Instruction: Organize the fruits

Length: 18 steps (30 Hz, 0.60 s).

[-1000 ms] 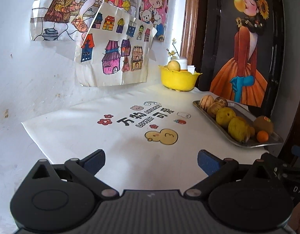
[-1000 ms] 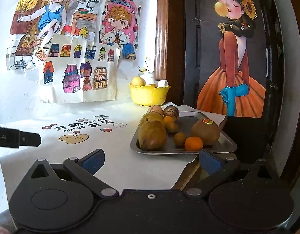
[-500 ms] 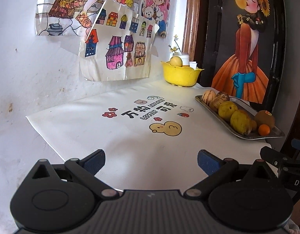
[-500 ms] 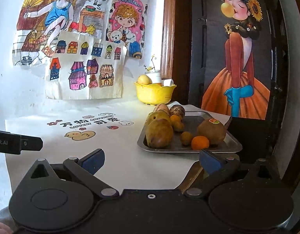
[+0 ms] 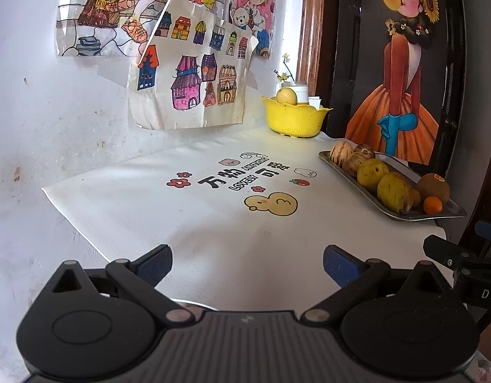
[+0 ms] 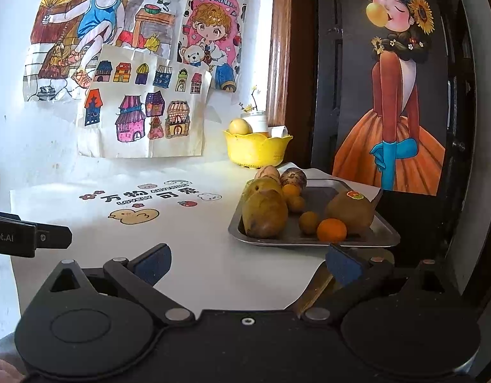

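Observation:
A metal tray at the table's right edge holds several fruits: a yellow-brown mango, a kiwi with a sticker, a small orange and striped round fruits at the back. The tray also shows in the left wrist view. A yellow bowl with a pale fruit in it stands at the back; it shows in the left wrist view too. My left gripper is open and empty over the white mat. My right gripper is open and empty, just in front of the tray.
A white printed mat covers the table. Drawings hang on the white wall at left and back. A dark door with a poster stands at right. A white cup stands behind the bowl.
Both grippers have risen and tilted slightly; the scene sits lower and farther in both views. Both stay open and empty.

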### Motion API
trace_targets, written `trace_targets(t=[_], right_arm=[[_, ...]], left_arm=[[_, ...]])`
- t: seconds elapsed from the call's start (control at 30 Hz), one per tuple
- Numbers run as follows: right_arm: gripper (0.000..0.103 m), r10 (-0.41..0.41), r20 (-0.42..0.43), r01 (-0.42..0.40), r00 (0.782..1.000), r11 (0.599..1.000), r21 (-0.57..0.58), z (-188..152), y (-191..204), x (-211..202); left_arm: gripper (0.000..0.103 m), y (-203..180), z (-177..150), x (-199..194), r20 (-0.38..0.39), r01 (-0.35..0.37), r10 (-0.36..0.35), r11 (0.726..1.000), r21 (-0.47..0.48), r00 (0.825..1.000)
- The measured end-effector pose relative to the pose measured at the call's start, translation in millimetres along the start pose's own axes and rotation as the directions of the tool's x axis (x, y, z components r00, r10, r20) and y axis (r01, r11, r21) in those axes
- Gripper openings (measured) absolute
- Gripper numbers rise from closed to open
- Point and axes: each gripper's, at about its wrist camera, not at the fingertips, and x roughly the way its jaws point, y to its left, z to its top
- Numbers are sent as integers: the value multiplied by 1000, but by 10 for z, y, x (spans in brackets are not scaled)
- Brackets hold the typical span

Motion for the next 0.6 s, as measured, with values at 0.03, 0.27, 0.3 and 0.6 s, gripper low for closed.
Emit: trace_targets(t=[0.03,0.27,0.3,0.6], right_arm=[[103,-1,0,1,1000,1000,0,0,1,-1],[103,6,-4,-6,1000,1000,-4,-28,9,24],[103,8,-4,-8,1000,1000,-5,-31,7,25],[103,17,-4,-17,1000,1000,-19,-33,18,16]], left_arm=[[103,-1,0,0,-2,-1,1,1000,0,1000],[103,30,-18,10,-6,-5,5,1000,-7,1000],[103,36,-19,9,-6,-7,6,1000,-8,1000],[103,58,-28,16,-6,-13,13,1000,-8,1000]])
